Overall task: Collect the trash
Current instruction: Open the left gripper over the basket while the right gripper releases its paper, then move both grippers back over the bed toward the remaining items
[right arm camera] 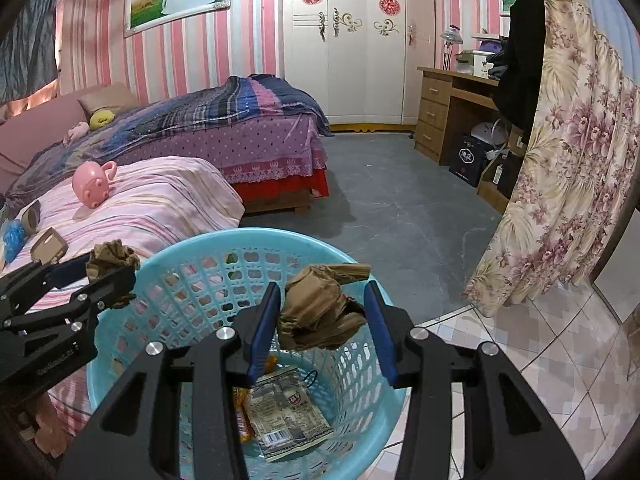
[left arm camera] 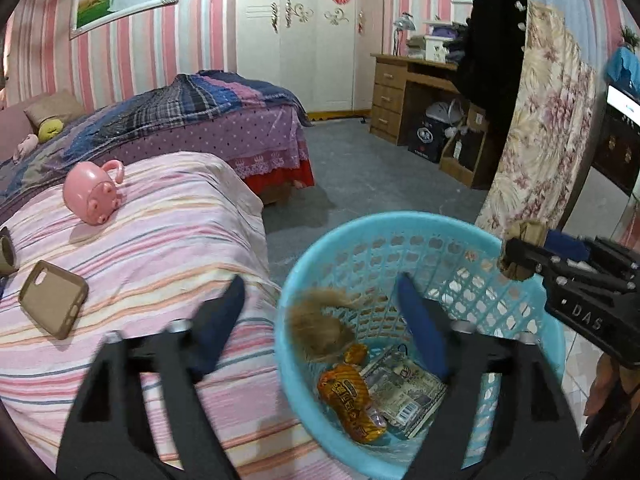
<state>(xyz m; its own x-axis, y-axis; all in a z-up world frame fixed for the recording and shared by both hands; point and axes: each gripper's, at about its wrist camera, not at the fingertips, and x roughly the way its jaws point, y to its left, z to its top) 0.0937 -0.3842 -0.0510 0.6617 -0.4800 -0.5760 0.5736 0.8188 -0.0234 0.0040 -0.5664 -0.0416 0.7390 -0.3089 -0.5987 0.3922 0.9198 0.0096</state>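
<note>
A light blue plastic basket (left arm camera: 400, 222) (right arm camera: 240, 236) stands on the floor beside the bed, with an orange snack wrapper (left arm camera: 352, 396) and a silvery packet (left arm camera: 404, 396) (right arm camera: 284, 412) lying in it. Over the basket's left side my left gripper (left arm camera: 322, 284) (right arm camera: 120, 276) is wide open. A blurred brown wad (left arm camera: 320, 328) sits between and below its fingers, touching neither pad. In the right wrist view a brown wad (right arm camera: 112, 260) shows at that gripper's tips. My right gripper (right arm camera: 322, 286) (left arm camera: 508, 256) is shut on a crumpled brown paper wad (right arm camera: 320, 314) (left arm camera: 522, 248) above the basket.
On the pink striped bed cover (left arm camera: 160, 240) lie a pink pig toy (left arm camera: 94, 192), a tan phone case (left arm camera: 52, 298) and a cardboard roll (left arm camera: 6, 252). A floral curtain (left arm camera: 540, 140) hangs at the right, and a wooden desk (left arm camera: 400, 92) stands behind. Grey floor lies beyond the basket.
</note>
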